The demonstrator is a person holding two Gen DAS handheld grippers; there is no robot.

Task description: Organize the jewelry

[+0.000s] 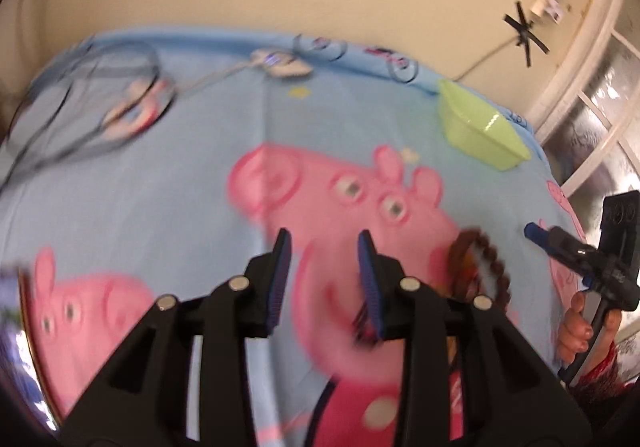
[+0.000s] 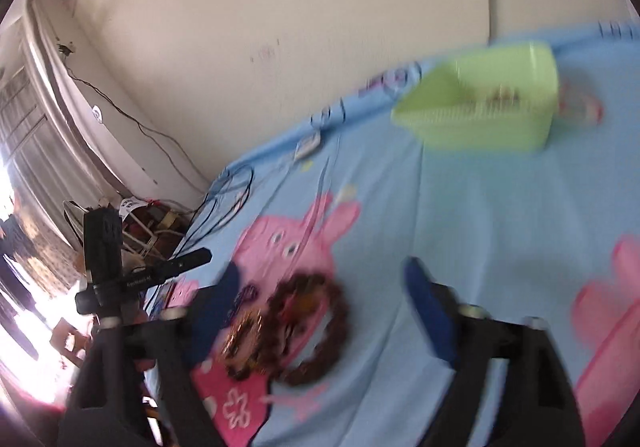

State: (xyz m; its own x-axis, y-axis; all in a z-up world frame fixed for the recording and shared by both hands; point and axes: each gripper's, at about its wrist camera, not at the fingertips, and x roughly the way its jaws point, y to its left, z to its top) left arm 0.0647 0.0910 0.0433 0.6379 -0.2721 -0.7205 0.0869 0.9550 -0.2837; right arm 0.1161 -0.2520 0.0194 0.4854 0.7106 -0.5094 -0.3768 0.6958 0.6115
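A brown bead bracelet (image 2: pixel 320 331) lies on the blue cartoon-pig bedsheet (image 2: pixel 480 207), with a gold piece (image 2: pixel 242 331) and a small purple piece (image 2: pixel 245 294) blurred beside it. My right gripper (image 2: pixel 322 271) hovers over this pile, open, and the bracelet shows between its blue pads without touching them. My left gripper (image 1: pixel 324 235) is open over the pink pig print, with nothing between its pads. The bracelet (image 1: pixel 484 259) lies just right of the left gripper. A green plastic basket (image 1: pixel 480 131) sits far right; in the right wrist view the basket (image 2: pixel 480 119) holds something brown.
Dark cables (image 1: pixel 92 107) and a white adapter (image 1: pixel 280 63) lie at the sheet's far left edge by the cream wall. A hand (image 1: pixel 576 327) holds the other tool at the right, before a window (image 1: pixel 600 119). Clutter (image 2: pixel 148 219) stands beyond the bed's left side.
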